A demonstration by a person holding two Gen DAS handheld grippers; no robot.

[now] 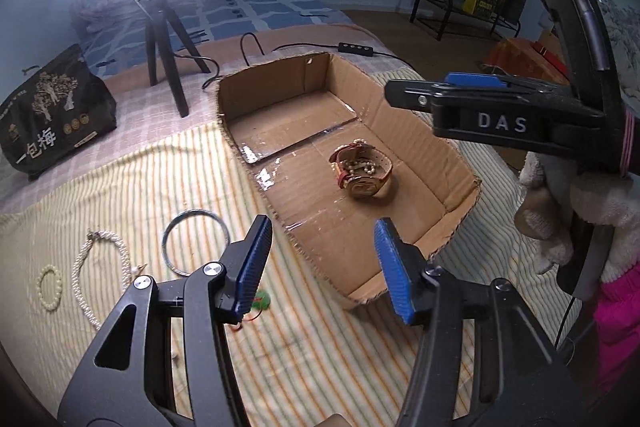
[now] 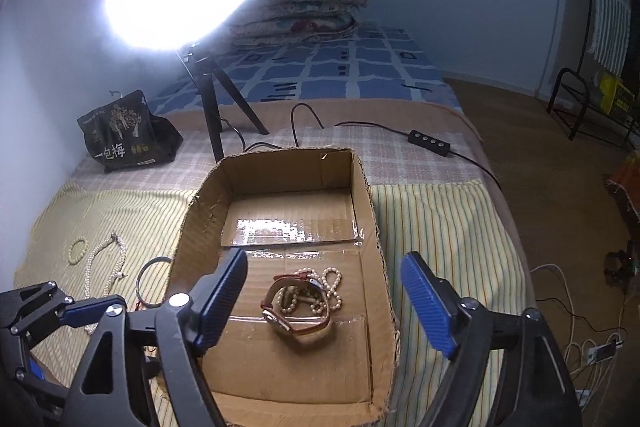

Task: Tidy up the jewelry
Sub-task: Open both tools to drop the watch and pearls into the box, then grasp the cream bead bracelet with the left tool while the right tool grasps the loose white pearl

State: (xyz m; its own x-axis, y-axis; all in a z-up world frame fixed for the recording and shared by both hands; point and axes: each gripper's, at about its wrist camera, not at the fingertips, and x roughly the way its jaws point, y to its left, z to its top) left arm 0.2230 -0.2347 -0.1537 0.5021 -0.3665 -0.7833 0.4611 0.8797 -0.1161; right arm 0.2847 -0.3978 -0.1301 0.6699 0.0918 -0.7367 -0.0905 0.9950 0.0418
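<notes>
A shallow cardboard box [image 2: 376, 227] lies on the striped cloth. On its floor sits a red-strapped watch [image 2: 296, 323] tangled with a pearl strand [image 2: 332, 287]; both show as one small heap [image 1: 362, 173] in the left wrist view. My right gripper [image 2: 326, 291] hangs over that heap, open, with nothing touching its blue pads. My left gripper [image 1: 324, 263] is open and empty above the box's near left edge [image 1: 288, 227]. On the cloth to the left of the box lie a metal bangle [image 1: 196, 243], a pearl necklace [image 1: 100, 267], a small pearl bracelet [image 1: 50, 287] and a green charm on red cord [image 1: 262, 303].
A lit ring lamp on a black tripod [image 2: 212, 123] stands behind the box, its cable and switch [image 2: 428, 141] trailing right. A black printed bag [image 1: 52, 115] rests at the back left. Folded quilts [image 2: 304, 7] lie on the blue bedding. A gloved hand [image 1: 560, 211] holds the right gripper.
</notes>
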